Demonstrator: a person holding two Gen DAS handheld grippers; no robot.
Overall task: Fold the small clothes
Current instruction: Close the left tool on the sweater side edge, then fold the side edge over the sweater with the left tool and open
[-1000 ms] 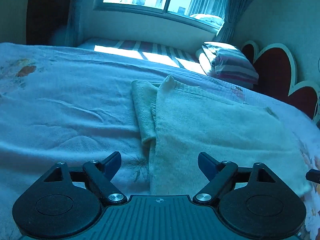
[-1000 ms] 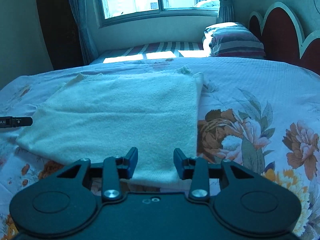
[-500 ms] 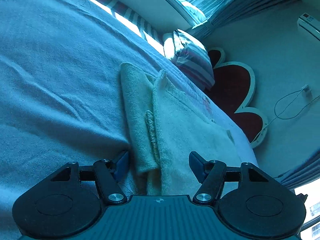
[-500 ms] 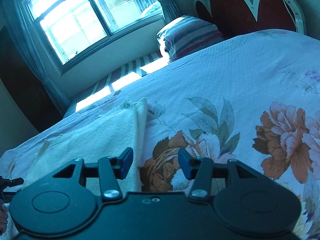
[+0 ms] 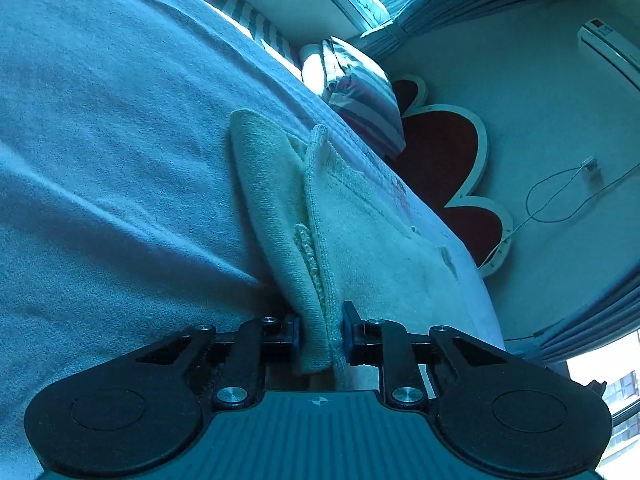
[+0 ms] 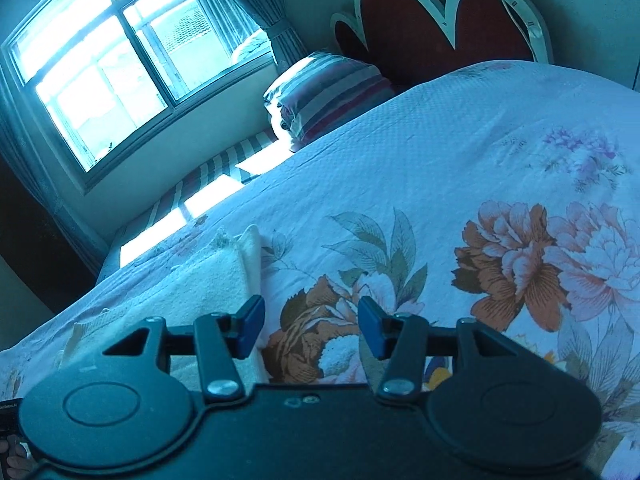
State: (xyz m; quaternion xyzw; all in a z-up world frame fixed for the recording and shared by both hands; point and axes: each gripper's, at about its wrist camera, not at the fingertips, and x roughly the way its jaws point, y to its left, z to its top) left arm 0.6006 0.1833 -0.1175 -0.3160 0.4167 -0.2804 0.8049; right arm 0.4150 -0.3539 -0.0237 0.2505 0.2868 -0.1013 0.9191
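A cream knitted garment [image 5: 360, 236] lies flat on the bed, with a folded sleeve or edge [image 5: 268, 200] along its left side. My left gripper [image 5: 321, 334] is shut on the near edge of the garment, pinching the bunched layers between its pads. In the right wrist view the same garment [image 6: 200, 280] lies at lower left. My right gripper [image 6: 311, 328] is open and empty, tilted, with its left pad at the garment's right edge and its right pad over the floral bedspread.
The floral bedspread [image 6: 500, 184] covers the bed. A striped pillow [image 6: 332, 92] sits at the head by the red scalloped headboard [image 6: 440, 20]. A window [image 6: 120, 56] and a striped bench lie beyond the far side.
My left gripper closed on the garment's near edge, having been open half a second ago. Both grippers tilted further; the right one shifted right, off the garment toward its right edge.
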